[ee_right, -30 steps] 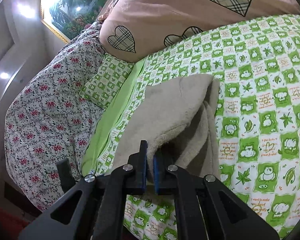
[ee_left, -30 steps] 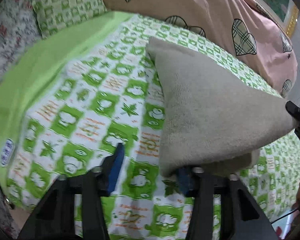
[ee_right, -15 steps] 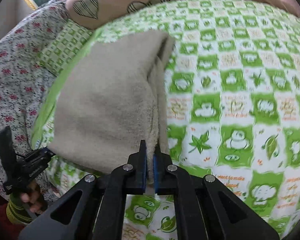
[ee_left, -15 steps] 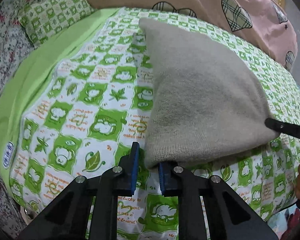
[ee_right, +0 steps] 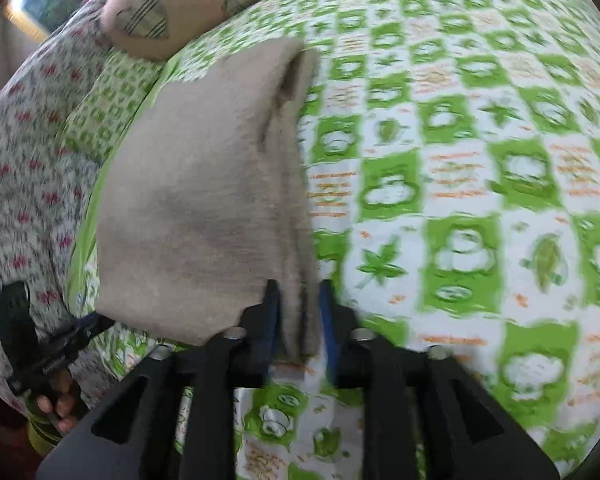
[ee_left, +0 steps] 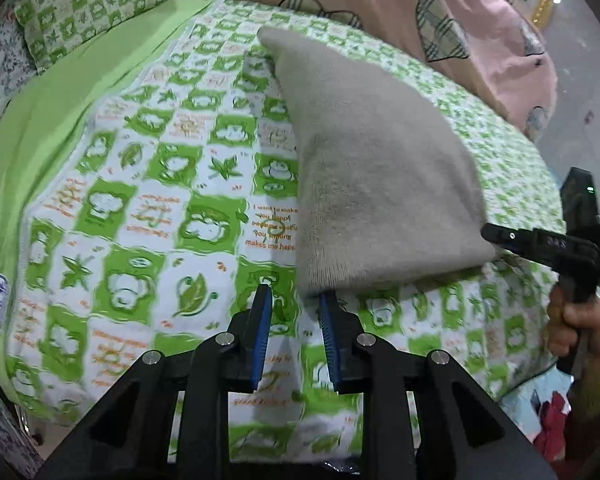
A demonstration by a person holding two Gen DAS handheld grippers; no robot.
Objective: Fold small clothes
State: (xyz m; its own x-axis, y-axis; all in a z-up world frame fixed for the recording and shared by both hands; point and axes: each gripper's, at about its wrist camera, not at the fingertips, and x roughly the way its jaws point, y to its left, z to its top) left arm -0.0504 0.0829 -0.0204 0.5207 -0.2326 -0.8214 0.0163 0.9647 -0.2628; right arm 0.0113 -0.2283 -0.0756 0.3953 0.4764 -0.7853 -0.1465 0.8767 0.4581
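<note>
A folded beige knitted garment (ee_left: 376, 172) lies flat on the green-and-white checked bedsheet (ee_left: 148, 208). My left gripper (ee_left: 294, 302) is open, its blue pads just in front of the garment's near left corner, holding nothing. My right gripper (ee_right: 298, 292) is open, with the garment's (ee_right: 204, 200) near right edge lying loosely between its pads. The right gripper also shows at the right in the left wrist view (ee_left: 540, 244), at the garment's other corner. The left gripper shows at the lower left in the right wrist view (ee_right: 52, 344).
A pink pillow with plaid hearts (ee_left: 440, 8) lies behind the garment. A small checked pillow (ee_left: 80, 8) and a floral cover (ee_right: 24, 152) lie to the left. The bed's near edge (ee_left: 520, 384) drops off at the lower right.
The garment was lowered flat onto the sheet. My right gripper, shut on its edge before, has opened. My left gripper has widened and drawn back from the corner.
</note>
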